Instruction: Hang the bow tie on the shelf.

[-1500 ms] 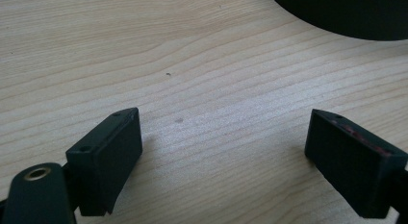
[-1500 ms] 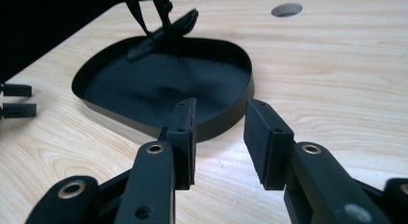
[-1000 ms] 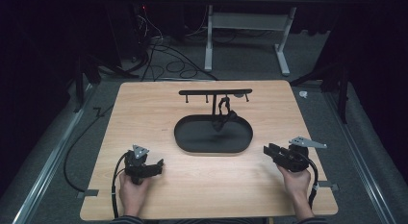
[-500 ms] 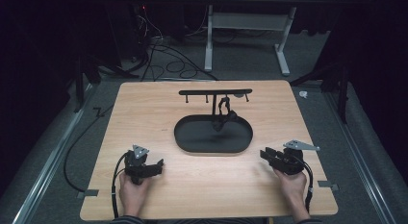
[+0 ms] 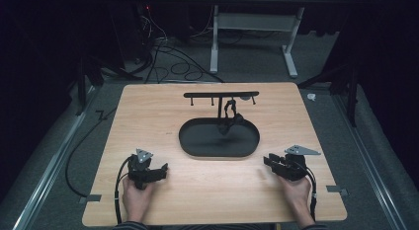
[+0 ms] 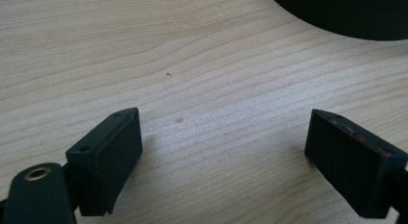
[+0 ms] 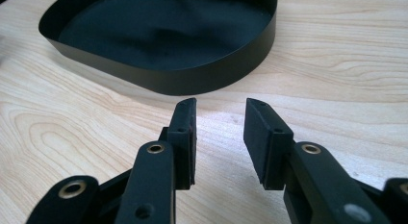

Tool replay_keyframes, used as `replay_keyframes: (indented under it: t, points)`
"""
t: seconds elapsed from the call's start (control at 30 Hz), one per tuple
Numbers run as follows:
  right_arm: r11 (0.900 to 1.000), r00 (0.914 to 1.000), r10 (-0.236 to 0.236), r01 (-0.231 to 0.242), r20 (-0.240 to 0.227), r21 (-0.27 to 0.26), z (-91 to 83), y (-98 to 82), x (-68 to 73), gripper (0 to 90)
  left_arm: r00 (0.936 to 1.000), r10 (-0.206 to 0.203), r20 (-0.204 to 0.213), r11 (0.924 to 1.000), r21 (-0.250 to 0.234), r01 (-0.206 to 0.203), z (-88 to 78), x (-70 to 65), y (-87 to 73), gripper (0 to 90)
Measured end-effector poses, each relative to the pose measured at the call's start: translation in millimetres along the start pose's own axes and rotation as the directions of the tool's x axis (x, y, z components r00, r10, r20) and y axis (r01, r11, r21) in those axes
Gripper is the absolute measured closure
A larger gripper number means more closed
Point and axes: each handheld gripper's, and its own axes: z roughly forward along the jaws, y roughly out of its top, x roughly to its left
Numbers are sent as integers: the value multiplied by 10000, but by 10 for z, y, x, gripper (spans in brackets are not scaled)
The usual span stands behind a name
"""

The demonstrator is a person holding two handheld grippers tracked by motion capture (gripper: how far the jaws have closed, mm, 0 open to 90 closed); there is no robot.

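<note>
- The left gripper (image 5: 159, 172) rests low on the near left of the bench (image 5: 148, 116). In the left gripper view its jaws stand wide apart with only bare wood between them.
- The right gripper (image 5: 269, 162) sits at the near right, pointing toward the tray (image 5: 190, 141). In the right gripper view its jaws are parted by a narrower gap, and nothing is between them.
- Neither gripper holds or touches anything; each is gripped by a hand (image 5: 136, 200) coming in from the near edge.
- The oval black tray lies in the middle of the bench, between the two grippers and a little beyond them. In the right gripper view its wall (image 7: 192, 80) rises just ahead of the jaws.
- A thin post stands at the back of the tray and carries a crossbar (image 5: 221, 95) with small pegs. A dark looped thing (image 5: 228, 116) hangs from it over the tray; it is too small and dark to name.
- Risks, as I judge them:
  - The stand looks slim, so a sideways pull on the hanging thing could tip it or drag the tray.
  - The right jaws sit low and close to the tray wall; pushing forward at this height would shove the tray.
  - That narrower gap may miss or only pinch the loop, letting it slip.
  - The cable (image 5: 117, 190) trailing from the left gripper could snag at the bench edge.
</note>
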Motion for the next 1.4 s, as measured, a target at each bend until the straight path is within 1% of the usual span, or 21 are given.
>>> replay_keyframes:
  t: [0.37,0.57,0.6,0.9,1.3,1.4]
  points:
    - [9998,10000,-79,78,46,189,63,-33,36,667,10000,3,0,10000,3,-3,0,0,0,133]
    - [9992,9995,-265,260,151,292,98,-57,56,667,10000,0,-11,10000,-1,0,0,0,0,132]
    - [9992,9996,-222,216,177,331,99,-60,62,667,10000,2,-1,10000,3,-2,0,0,0,133]
    - [9972,9973,-615,597,394,458,140,-88,96,667,10000,0,-11,10000,0,0,0,0,0,133]
    - [9956,9955,-769,738,545,581,184,-107,134,661,10000,-1,-11,10000,-3,1,0,-1,0,133]
    - [9939,9941,-905,863,604,693,197,-108,156,652,10000,2,-2,10000,3,-2,0,0,0,133]
